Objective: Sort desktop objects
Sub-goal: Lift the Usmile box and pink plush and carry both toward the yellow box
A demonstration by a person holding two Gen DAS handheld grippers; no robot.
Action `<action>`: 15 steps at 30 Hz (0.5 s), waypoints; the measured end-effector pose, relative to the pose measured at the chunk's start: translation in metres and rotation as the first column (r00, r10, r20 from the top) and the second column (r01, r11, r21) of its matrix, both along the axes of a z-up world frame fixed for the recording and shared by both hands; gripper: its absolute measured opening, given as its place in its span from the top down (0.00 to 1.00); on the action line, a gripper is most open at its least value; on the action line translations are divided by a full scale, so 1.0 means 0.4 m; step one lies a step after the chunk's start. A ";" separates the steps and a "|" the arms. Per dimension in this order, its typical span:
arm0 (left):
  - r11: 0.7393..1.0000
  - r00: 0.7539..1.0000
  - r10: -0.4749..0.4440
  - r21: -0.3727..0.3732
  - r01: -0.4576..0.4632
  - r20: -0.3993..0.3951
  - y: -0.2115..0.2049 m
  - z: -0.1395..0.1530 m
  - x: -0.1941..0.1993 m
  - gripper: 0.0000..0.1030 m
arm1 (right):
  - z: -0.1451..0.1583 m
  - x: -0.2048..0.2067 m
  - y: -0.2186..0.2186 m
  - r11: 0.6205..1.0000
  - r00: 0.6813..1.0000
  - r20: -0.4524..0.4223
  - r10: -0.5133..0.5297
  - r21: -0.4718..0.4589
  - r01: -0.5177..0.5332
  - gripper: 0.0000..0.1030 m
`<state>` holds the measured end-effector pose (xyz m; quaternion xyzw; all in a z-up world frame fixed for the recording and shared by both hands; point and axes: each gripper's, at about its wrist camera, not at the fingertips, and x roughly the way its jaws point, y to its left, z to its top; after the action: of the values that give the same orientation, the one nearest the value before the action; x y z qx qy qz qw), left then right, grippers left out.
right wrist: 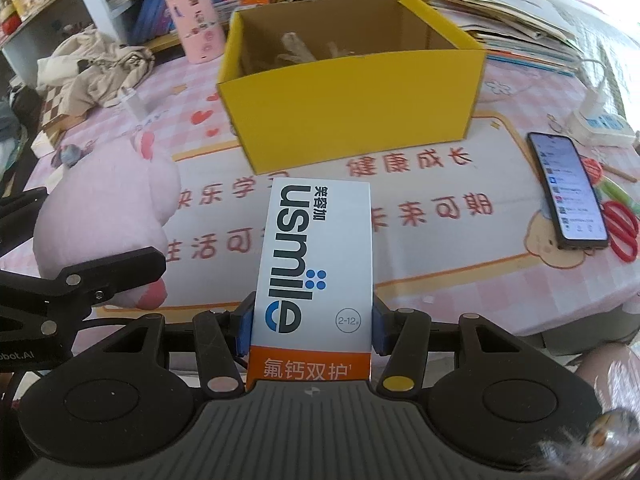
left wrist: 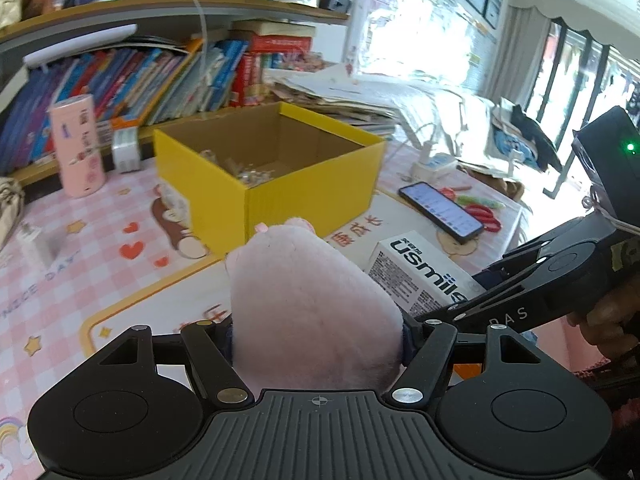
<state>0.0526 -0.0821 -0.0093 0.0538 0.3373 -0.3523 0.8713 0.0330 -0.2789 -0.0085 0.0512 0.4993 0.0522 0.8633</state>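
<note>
Lengthwise, usmile box in right hand-held gripper, pointing toward yellow box.

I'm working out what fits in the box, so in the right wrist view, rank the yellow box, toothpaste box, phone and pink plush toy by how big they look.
1. Yellow box, largest.
2. Pink plush toy and toothpaste box look about alike. The right gripper holds the toothpaste box close to the camera, which enlarges it, so I won't rank them.
3. Phone, smallest.

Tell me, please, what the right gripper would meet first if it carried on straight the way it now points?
Probably the yellow box: the right gripper, shut on the usmile carton, points at its near wall, with only bare mat between. The carton's far end would likely touch first, though depth is unclear.
</note>
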 end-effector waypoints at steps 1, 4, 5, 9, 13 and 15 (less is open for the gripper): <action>1.000 1.000 -0.006 0.001 0.006 -0.001 -0.010 0.000 0.001 0.32 | 0.000 -0.001 -0.009 1.000 1.000 -0.001 -0.003 0.000 0.003 0.51; 1.000 1.000 -0.018 0.004 0.018 -0.005 -0.036 -0.001 0.006 0.32 | 0.001 -0.002 -0.034 1.000 1.000 -0.005 -0.011 0.000 0.011 0.51; 1.000 1.000 -0.021 0.005 0.021 -0.006 -0.045 -0.001 0.008 0.32 | 0.001 -0.002 -0.042 1.000 1.000 -0.006 -0.013 0.001 0.013 0.51; 0.999 0.999 -0.031 0.011 0.031 -0.011 -0.079 -0.002 0.015 0.32 | -0.001 -0.001 -0.075 1.000 1.000 -0.011 -0.016 0.004 0.016 0.51; 0.999 0.999 -0.042 0.016 0.042 -0.015 -0.113 -0.004 0.023 0.32 | -0.004 0.008 -0.106 1.000 1.000 -0.018 -0.016 0.009 0.016 0.51; 0.999 0.999 -0.047 0.018 0.048 -0.017 -0.130 -0.005 0.029 0.32 | -0.005 0.013 -0.120 1.000 1.000 -0.020 -0.015 0.009 0.015 0.51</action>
<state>0.0642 -0.1342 -0.0114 0.0671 0.3464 -0.3702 0.8593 0.0383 -0.3270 -0.0103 0.0595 0.5073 0.0476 0.8584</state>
